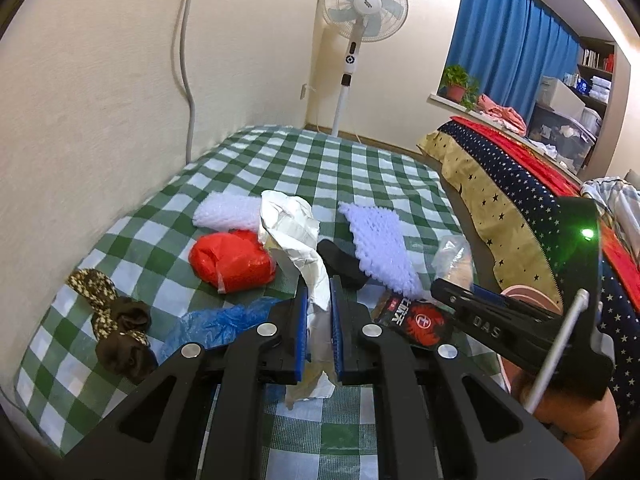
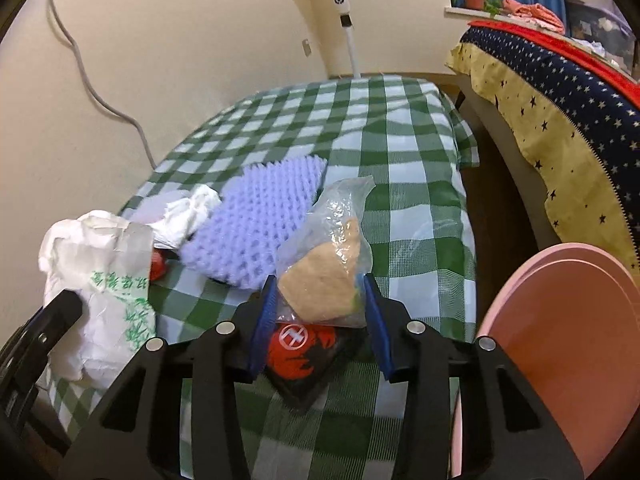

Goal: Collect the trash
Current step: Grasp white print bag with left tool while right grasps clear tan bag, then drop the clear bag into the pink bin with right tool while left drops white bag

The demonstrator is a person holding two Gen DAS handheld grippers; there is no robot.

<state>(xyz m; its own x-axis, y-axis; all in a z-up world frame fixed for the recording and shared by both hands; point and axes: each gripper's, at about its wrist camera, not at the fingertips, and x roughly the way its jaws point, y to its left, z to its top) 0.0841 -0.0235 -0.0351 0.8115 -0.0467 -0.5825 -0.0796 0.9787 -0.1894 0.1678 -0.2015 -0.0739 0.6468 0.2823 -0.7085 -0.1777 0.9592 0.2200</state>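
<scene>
The left hand-held gripper (image 1: 319,320) is pointing forward and slightly downward, its two blue-padded fingers (image 1: 301,332) drawn close together and pinching a white crumpled wrapper (image 1: 294,236) between them. The right hand-held gripper (image 2: 320,316) is sitting just to the right of the left one, its blue-padded fingers (image 2: 262,320) spread wide apart, with a clear plastic bag (image 2: 332,264) lying between the tips, apparently without being squeezed. The person's right hand (image 1: 568,420) is gripping its handle.

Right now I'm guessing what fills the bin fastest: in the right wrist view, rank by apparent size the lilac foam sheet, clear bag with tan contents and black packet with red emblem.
1. Lilac foam sheet, though farther away.
2. Clear bag with tan contents.
3. Black packet with red emblem, partly hidden.
</scene>
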